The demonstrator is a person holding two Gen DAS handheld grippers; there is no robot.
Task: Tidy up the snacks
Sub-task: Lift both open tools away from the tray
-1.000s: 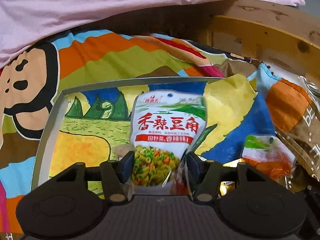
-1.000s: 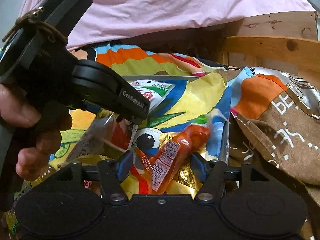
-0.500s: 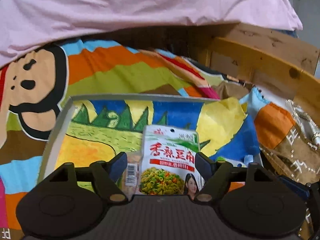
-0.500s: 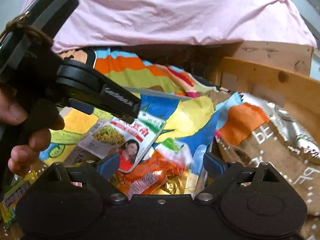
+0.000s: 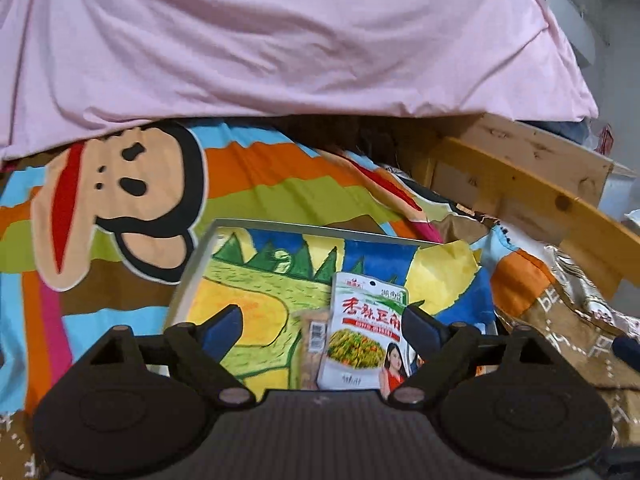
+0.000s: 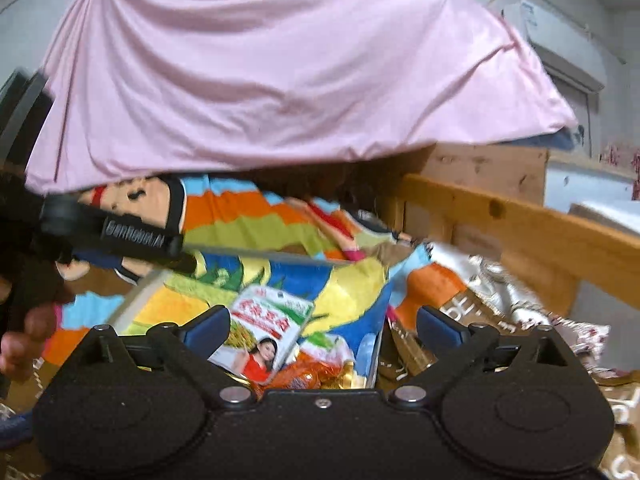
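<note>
hidden: orange snack packet [image 6: 308,374] partly behind hand-held gripper body | blurred: silver bag [image 6: 516,300]

Draped across the top of both views: a pale pink sheet [image 5: 280,40], creased, its lower edge hanging over deep shadow. Beneath it, spread flat — a bright striped bedspread [image 5: 260,176] in orange, green, blue and brown, printed with a cartoon monkey face [image 5: 120,196]. To the right, a bare pine bed frame [image 6: 520,220], knots plain in the wood. Beyond that, a pale wall [image 6: 580,12] carrying a white air-conditioning unit [image 6: 560,44]. Dim, even indoor light.
</note>
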